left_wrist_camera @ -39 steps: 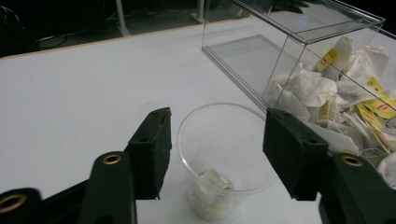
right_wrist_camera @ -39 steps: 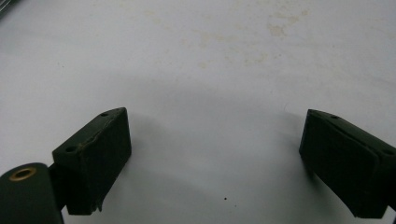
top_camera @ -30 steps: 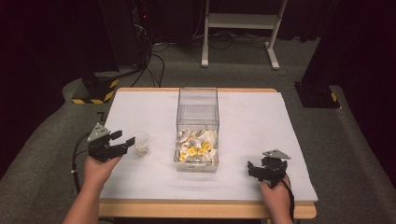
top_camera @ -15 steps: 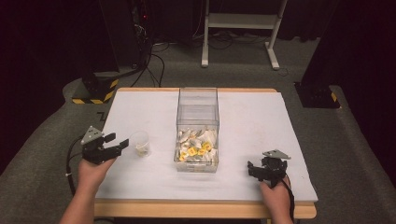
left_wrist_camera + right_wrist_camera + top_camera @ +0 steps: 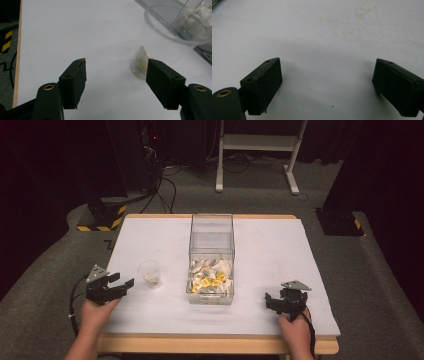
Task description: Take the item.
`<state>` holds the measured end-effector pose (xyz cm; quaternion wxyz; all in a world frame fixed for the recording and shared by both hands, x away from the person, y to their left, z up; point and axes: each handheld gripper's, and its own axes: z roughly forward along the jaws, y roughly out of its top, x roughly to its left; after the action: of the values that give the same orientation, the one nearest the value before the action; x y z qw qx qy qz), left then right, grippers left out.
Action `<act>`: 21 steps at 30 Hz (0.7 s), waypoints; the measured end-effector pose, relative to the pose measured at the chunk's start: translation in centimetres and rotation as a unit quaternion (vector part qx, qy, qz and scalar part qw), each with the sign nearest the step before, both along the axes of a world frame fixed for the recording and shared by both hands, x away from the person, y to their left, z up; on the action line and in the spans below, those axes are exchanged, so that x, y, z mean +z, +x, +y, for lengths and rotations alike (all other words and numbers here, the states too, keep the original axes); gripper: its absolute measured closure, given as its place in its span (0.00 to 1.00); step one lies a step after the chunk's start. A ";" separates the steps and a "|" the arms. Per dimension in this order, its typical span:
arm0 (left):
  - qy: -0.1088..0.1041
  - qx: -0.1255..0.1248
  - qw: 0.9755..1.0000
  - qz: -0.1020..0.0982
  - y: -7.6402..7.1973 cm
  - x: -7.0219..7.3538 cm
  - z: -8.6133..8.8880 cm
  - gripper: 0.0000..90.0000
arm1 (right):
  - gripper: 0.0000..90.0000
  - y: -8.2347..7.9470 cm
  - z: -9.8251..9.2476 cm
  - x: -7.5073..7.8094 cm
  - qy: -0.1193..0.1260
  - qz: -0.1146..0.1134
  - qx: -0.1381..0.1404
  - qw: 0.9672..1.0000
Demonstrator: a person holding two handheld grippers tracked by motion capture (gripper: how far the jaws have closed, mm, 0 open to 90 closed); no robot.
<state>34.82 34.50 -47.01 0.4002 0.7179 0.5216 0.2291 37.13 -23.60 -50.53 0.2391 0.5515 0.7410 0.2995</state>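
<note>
Left fingers (image 5: 128,283): wide apart, empty, near desk's left edge
Right fingers (image 5: 268,301): wide apart, empty, by front-right corner
Cup (image 5: 149,273): upright, just beyond left fingers, untouched
Bin (image 5: 211,255): desk centre

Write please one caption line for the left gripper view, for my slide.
Open left gripper just short of a clear plastic cup holding a small packet, on the white table.

No writing, label, brand or number can be read anywhere. The nearest thing to a sign is the yellow-and-black hazard striping (image 5: 102,227) on a dark base on the floor, just beyond the far left corner of the tabletop (image 5: 280,250); a second striped patch (image 5: 357,223) marks a dark base on the floor at the far right.
</note>
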 end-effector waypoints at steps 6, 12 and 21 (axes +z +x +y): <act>0.007 -0.005 0.999 0.031 -0.4 -2.2 0.0 0.35 | 0.10 0.0 0.0 0.0 0.000 0.000 0.000 1.000; 0.034 -0.001 0.998 0.048 -0.7 -3.5 -0.4 0.31 | 0.10 0.0 0.0 0.0 -0.001 0.000 0.000 1.000; 0.069 0.017 0.997 0.038 -1.1 -3.8 -1.3 0.26 | 0.10 0.0 0.0 0.0 -0.001 -0.001 0.000 1.000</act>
<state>33.71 33.15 -50.84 0.3259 0.7431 0.5311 0.2439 37.11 -23.58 -50.54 0.2405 0.5511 0.7408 0.2993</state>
